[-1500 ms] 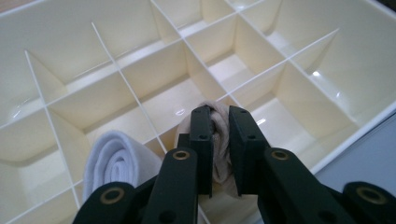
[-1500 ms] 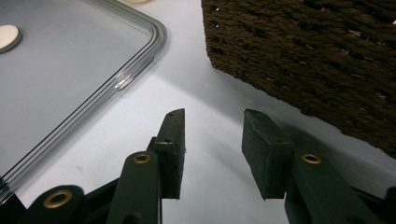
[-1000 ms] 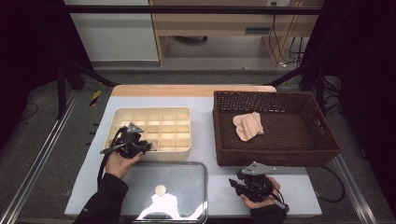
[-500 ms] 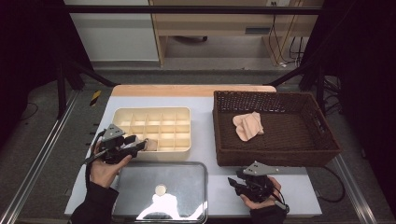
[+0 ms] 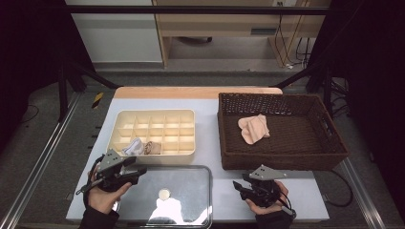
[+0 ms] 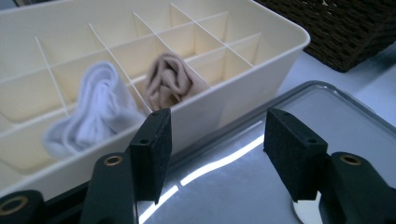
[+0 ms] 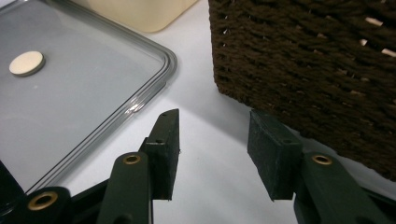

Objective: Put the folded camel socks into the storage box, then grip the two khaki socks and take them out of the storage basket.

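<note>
**Socks going into the divider box, one left in the basket**

High view: the left gripper [image 5: 136, 171] hangs by the cream box [image 5: 153, 153], jaws just opened and empty; the right gripper [image 5: 240, 186] waits open below the wicker basket [image 5: 282, 160], where a beige sock [image 5: 253, 129] lies.

Left gripper view: white sock [image 6: 100, 105] and tan sock [image 6: 170, 84] sit in neighbouring compartments.

Right gripper view: the clear lid [image 7: 84, 93] lies alongside, the basket wall standing ahead.

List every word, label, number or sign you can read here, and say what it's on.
There is none to read: the divided box, the two rolled socks, the wicker basket, the cloth, the clear lid and its plain round disc bear no print.
</note>
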A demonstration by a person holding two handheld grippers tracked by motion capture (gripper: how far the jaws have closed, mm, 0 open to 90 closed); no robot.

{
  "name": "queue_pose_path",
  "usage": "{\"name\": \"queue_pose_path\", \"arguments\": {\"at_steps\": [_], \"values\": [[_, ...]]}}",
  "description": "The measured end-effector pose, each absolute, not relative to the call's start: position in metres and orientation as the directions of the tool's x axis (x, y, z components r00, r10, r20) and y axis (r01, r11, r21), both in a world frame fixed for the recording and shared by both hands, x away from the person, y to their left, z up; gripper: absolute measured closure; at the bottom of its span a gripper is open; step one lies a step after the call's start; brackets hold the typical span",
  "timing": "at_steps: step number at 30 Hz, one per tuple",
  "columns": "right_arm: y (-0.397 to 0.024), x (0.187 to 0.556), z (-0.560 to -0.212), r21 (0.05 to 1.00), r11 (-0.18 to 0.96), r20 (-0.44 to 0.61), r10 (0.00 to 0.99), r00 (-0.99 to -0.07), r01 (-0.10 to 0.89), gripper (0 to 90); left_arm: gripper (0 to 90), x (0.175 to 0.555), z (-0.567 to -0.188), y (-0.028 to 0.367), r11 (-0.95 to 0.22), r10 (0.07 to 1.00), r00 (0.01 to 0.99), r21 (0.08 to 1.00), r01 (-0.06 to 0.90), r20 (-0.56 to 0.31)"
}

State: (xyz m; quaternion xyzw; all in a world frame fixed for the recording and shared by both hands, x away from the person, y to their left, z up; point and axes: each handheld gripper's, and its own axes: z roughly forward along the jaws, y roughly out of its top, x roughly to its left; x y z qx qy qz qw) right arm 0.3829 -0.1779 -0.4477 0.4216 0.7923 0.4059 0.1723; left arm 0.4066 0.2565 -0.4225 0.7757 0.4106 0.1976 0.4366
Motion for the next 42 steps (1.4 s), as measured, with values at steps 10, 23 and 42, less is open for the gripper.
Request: {"name": "queue_pose_path", "arguments": {"at_steps": [10, 23, 42], "values": [[-0.183, 0.38, -0.441, 0.811, 0.281, 0.073, 0.822, -0.565, 0.514, 53.4, 34.0, 0.385, -0.448, 0.255, -0.239, 0.828, 0.555, 0.844, 0.48, -0.08], [-0.195, 0.376, -0.425, 0.851, 0.221, 0.071, 0.851, -0.521, 0.476, 50.8, 26.8, 0.38, -0.467, 0.258, -0.228, 0.848, 0.524, 0.84, 0.493, -0.078], [-0.205, 0.378, -0.402, 0.882, 0.179, 0.066, 0.87, -0.489, 0.437, 47.6, 26.2, 0.383, -0.473, 0.256, -0.242, 0.846, 0.526, 0.822, 0.516, -0.082]]}}
